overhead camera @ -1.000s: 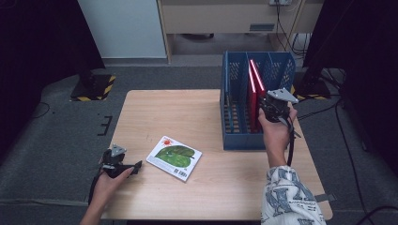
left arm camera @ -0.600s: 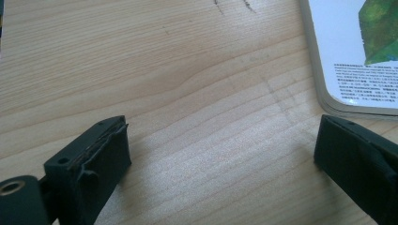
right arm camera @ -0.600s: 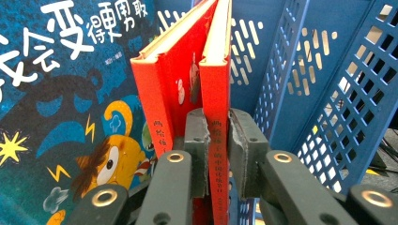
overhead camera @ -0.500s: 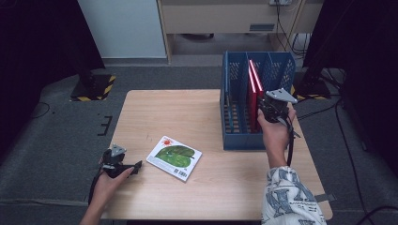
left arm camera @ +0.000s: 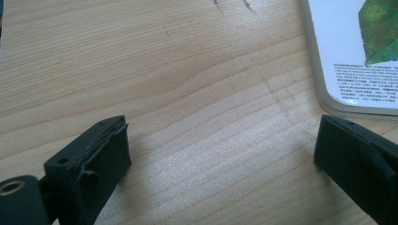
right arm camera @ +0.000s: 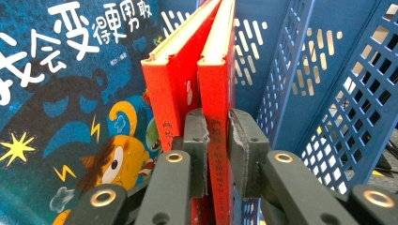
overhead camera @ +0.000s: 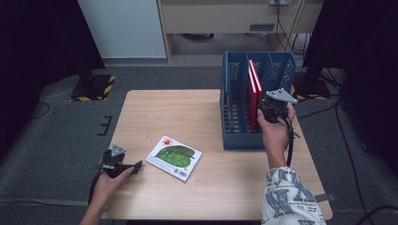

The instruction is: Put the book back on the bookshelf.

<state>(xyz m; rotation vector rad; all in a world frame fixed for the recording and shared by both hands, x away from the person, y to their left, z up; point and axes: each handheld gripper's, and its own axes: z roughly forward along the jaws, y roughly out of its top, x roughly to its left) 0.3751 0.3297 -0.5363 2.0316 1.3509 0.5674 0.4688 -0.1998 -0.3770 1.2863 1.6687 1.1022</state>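
left gripper (overhead camera: 136, 165): held low at near left corner of table (overhead camera: 187, 117), jaws wide apart over bare wood, nothing between them; in left gripper view (left arm camera: 220, 154), one jaw just beside the green book's corner, apart from it.

green book (overhead camera: 174, 157): lay flat on table, cover up, turned at an angle, just right of left gripper; near middle of table's front half, well apart from rack. in left gripper view (left arm camera: 361, 56), white margin with small print and a green shape seen at upper right.

right gripper (overhead camera: 263, 112): held over rack's front edge by right hand (overhead camera: 274, 133), patterned sleeve (overhead camera: 288, 197) below. in right gripper view (right arm camera: 217, 150), jaws clamped on spine of a red book.

red book (right arm camera: 220, 93): stood upright in rack, pinched between both pads, pages up.

second red book (right arm camera: 173, 79): upright, just beside the first on its left, touching or nearly so; outside the grip.

blue book (right arm camera: 61, 103): upright left of the red pair, cartoon cover with white characters facing camera.

rack (overhead camera: 281, 65): blue, slotted walls, divided into compartments, set on table's far right; red books (overhead camera: 253, 86) in middle compartment, leaning slightly.
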